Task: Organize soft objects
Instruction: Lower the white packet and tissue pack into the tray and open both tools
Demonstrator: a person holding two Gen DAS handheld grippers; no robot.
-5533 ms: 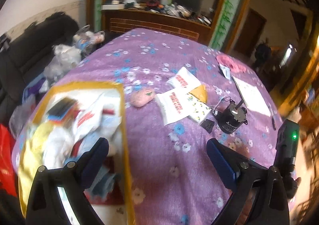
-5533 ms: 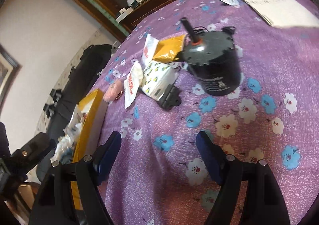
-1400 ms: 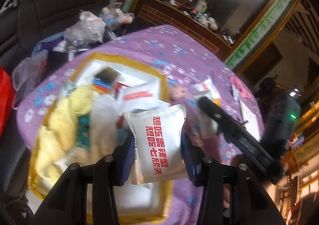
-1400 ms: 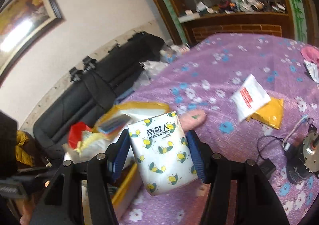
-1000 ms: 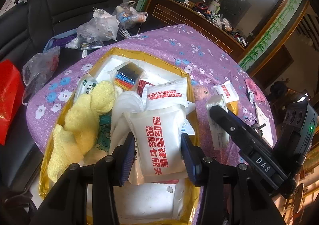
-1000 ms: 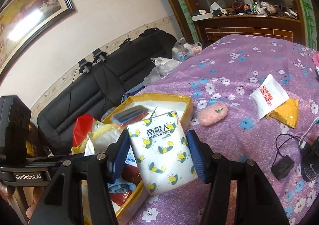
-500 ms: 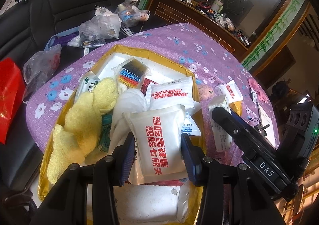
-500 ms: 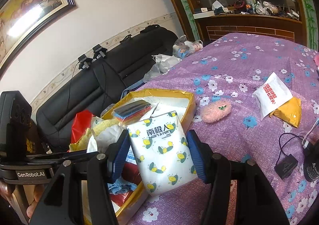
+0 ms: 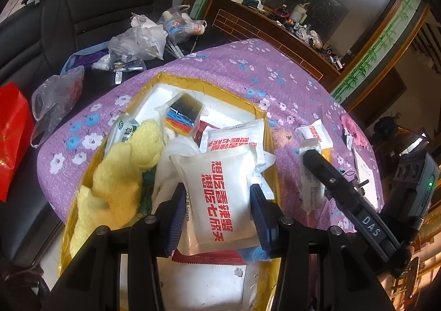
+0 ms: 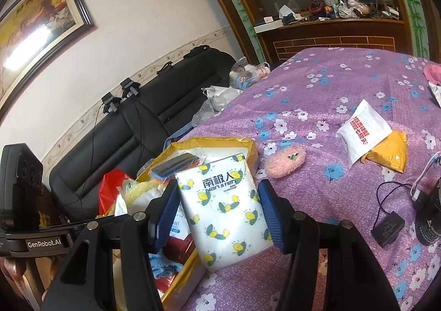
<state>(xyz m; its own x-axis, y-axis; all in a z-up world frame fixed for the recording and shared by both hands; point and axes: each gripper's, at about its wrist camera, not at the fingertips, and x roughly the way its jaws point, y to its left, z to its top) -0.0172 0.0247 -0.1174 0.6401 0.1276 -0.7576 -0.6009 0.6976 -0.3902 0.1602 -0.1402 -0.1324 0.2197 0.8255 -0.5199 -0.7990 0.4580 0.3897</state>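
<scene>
- The white pack with red lettering [image 9: 220, 195] is clamped between the pads of the left tongs [image 9: 217, 213], hanging over the near half of the yellow-rimmed box [image 9: 209, 84], above a red wrapper and a second white pack already in there.
- The tissue pack printed with yellow lemons [image 10: 223, 211] is clamped in the right tongs [image 10: 217, 213], held at the box's near right wall [image 10: 249, 151], half over the purple flowered surface [image 10: 330, 85].
- Judgement: both packs are at the drop-off step. Lower the left one until it rests on the pile before letting go, so that it does not slide off the heap.
- The box is crowded: a yellow towel [image 9: 121, 173] fills the left side and a packet of coloured bands [image 9: 183, 115] lies at the back. Aim for the open white patch at the near end.
- The right pack needs carrying further in over the rim, or it may land on the wall and tip out.
- Stagger the two releases, as the tongs are close together.
- A pink fluffy item [image 10: 285, 163] and another white pack [image 10: 363, 131] lie on the surface yet to be collected.
</scene>
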